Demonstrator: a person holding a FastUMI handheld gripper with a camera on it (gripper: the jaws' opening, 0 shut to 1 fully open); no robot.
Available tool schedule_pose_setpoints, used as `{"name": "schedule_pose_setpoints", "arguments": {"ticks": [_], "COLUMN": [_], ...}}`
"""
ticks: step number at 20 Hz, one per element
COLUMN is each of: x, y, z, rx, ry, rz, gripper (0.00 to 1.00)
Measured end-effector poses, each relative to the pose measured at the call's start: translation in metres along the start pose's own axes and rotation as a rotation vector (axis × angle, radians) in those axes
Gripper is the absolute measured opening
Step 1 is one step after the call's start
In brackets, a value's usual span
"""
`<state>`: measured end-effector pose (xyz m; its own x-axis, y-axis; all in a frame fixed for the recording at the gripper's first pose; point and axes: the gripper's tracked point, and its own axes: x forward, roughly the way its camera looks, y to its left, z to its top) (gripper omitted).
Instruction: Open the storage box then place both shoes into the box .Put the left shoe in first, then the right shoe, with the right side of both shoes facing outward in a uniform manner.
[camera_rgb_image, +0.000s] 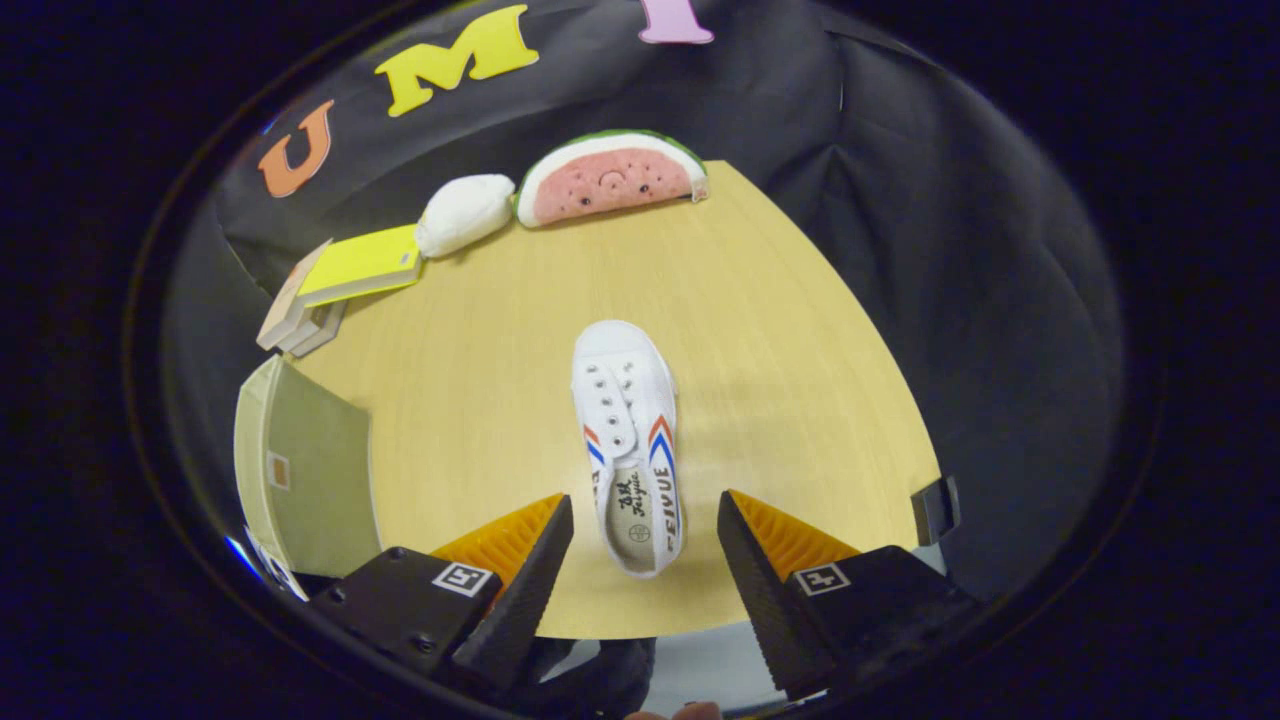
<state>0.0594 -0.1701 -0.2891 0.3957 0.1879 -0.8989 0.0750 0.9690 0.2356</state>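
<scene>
Tongs (645, 520) spread wide; white shoe's (628, 440) heel lies between the fingers, untouched.

A watermelon-slice plush (610, 178) stands at the far edge of the pale wooden worktop (790, 350). Just beside the plush lies a white plush (464, 213); beyond that, further from the watermelon, a yellow-covered book (362, 265) rests on stacked books (296, 325).

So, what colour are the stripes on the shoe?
Red and blue, on a white shoe lying between the open gripper fingers; gripper view.
</scene>
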Motion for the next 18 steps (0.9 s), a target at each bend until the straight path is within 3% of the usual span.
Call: {"name": "schedule_pose_setpoints", "arguments": {"ticks": [6, 13, 17, 18], "x": [0.060, 0.084, 0.084, 0.082], "y": [-0.021, -0.018, -0.011, -0.008], "z": [0.009, 0.016, 0.015, 0.014], "rx": [-0.020, -0.067, -0.081, -0.082], "ry": [0.100, 0.162, 0.187, 0.190], "rz": [0.043, 0.102, 0.138, 0.149], "gripper": [0.94, 0.92, 0.83, 0.75]}}
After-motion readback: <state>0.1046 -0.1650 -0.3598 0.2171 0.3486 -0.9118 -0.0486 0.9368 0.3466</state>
